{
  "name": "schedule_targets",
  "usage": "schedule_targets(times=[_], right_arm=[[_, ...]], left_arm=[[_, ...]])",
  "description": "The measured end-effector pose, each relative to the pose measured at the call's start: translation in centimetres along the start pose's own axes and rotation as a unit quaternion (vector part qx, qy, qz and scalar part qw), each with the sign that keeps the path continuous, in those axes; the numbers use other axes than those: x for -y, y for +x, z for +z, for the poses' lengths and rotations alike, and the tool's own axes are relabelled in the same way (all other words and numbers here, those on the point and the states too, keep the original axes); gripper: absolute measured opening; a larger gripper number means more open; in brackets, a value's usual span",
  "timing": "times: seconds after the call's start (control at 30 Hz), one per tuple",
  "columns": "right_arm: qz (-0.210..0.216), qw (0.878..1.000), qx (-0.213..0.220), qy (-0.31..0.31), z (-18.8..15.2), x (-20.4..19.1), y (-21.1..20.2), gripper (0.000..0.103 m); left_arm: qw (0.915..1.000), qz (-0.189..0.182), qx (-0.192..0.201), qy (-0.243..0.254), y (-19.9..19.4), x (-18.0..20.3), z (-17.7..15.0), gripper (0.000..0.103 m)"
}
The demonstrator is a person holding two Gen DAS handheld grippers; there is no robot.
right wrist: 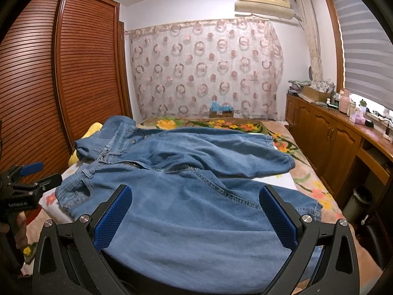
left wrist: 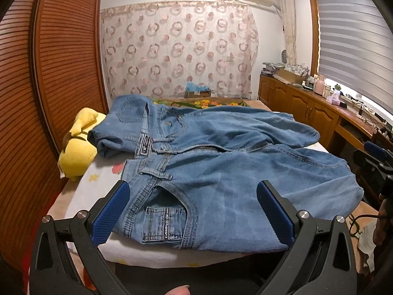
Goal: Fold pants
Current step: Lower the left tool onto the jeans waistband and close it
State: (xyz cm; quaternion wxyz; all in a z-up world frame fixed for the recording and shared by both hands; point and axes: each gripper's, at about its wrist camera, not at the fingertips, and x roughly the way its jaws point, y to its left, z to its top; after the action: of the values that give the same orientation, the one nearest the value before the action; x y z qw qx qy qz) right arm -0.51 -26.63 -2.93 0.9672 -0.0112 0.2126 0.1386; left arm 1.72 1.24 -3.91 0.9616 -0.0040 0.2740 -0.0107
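Blue denim pants (left wrist: 221,162) lie spread on the bed, waistband to the left, legs running to the right, fly open. My left gripper (left wrist: 194,196) is open above the near front pocket by the waistband, its blue pads wide apart with denim showing between them. In the right wrist view the same pants (right wrist: 184,186) stretch across the bed. My right gripper (right wrist: 196,199) is open over the near leg, nothing pinched. The left gripper's body (right wrist: 24,184) shows at the left edge there, held by a hand.
A yellow plush toy (left wrist: 78,145) sits at the bed's left side against the brown louvred wardrobe (left wrist: 49,73). Wooden cabinets (right wrist: 331,137) with clutter line the right wall under a window blind. A floral blanket (right wrist: 221,124) covers the far bed; a patterned curtain hangs behind.
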Motion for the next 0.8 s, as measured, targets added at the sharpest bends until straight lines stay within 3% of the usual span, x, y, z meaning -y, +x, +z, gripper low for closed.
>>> schedule_targets(times=[0.4, 0.8], right_arm=[[-0.029, 0.999, -0.035, 0.0, 0.2, 1.6, 1.6, 0.103], [-0.043, 0.997, -0.058, 0.007, 0.6, 2.0, 1.8, 0.102]], left_arm=[[0.9991, -0.019, -0.038, -0.008, 2.7, -2.9, -1.7, 0.103], [0.9971, 0.015, -0.067, -0.032, 4.5, -8.7, -3.4, 0.1]])
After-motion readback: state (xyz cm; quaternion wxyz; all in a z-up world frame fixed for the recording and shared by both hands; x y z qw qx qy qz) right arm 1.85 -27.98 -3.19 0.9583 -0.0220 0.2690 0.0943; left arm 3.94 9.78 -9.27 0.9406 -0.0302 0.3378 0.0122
